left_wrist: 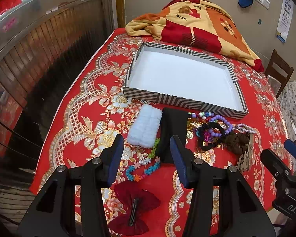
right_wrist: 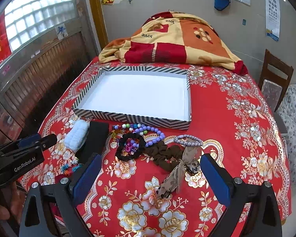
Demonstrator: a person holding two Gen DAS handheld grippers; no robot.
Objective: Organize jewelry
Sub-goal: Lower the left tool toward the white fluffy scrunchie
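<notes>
- On red floral tablecloth (right_wrist: 217, 114): striped tray (right_wrist: 132, 118), white inside, nothing in it.
- Just in front of tray: jewelry pile – purple bead bracelet (right_wrist: 157, 133), black scrunchie (right_wrist: 128, 156), brown scrunchie (right_wrist: 165, 156), white fluffy band (left_wrist: 146, 128).
- Left gripper (left_wrist: 147, 158) jaws apart, nothing betw. them, above flower-bead bracelet (left_wrist: 144, 168).
- Right gripper (right_wrist: 150, 177) jaws wide apart, holding nothing, over leopard bow clip (right_wrist: 179, 173).

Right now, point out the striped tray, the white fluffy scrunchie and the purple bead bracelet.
striped tray (right_wrist: 128, 118): right wrist view, on its near striped wall.
white fluffy scrunchie (left_wrist: 144, 127): left wrist view, on the middle of its fluffy surface.
purple bead bracelet (right_wrist: 156, 133): right wrist view, on a bead of its right-hand arc.
</notes>
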